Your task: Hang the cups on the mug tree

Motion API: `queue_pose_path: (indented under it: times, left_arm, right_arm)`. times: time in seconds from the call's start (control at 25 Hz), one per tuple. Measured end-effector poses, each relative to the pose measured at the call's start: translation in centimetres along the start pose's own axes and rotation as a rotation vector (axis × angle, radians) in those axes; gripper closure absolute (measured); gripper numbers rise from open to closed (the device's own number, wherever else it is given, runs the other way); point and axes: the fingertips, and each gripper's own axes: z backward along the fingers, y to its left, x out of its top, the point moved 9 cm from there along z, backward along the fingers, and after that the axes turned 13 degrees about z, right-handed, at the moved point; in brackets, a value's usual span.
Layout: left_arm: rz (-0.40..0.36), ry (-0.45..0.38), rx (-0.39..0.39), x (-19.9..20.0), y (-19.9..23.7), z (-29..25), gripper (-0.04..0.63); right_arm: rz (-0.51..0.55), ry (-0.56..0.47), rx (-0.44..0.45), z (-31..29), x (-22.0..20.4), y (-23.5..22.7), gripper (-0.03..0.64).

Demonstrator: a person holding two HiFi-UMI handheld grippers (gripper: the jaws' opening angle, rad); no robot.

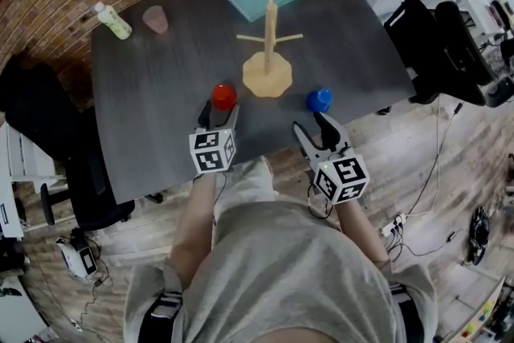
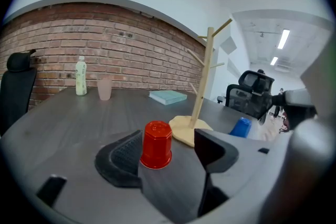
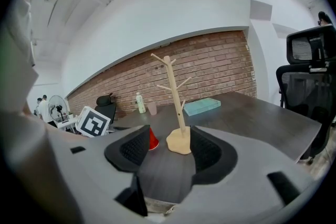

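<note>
Both released, empty: left gripper point(image 1: 219, 118), right gripper point(image 1: 309, 124). Red cup point(image 2: 156, 145) just ahead of left looks light, stiff; we pinch its sides.

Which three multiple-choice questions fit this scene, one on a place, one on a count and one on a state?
1. Where is the red cup?
A. left of the tree, by its base
B. on a peg
C. on the floor

2. How many cups stand on the table?
A. one
B. three
C. five

3. How is the left gripper?
A. shut on a cup
B. shut, empty
C. open

Answers:
1 A: it stands on the table beside the base.
2 B: the red cup, blue cup and pink cup.
3 C: its jaws stand wide apart and do not clamp the red cup.
</note>
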Motion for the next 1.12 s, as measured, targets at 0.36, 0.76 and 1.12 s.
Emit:
queue_pose_path:
  times: [0.36, 0.76, 1.12]
  left_arm:
    - [-0.012, 0.062, 0.020, -0.3, 1.5, -3.4, 0.313]
    - [-0.028, 0.080, 0.035, -0.3, 1.8, -4.9, 0.362]
    - [-0.029, 0.075, 0.016, -0.1, 1.4, -4.4, 0.373]
  right_arm:
    - [-0.009, 0.033, 0.002, -1.7, -0.4, 0.0, 0.382]
    - [-0.014, 0.050, -0.008, -2.3, -0.7, -0.5, 0.387]
    - [-0.013, 0.036, -0.015, -1.8, -0.6, -0.5, 0.390]
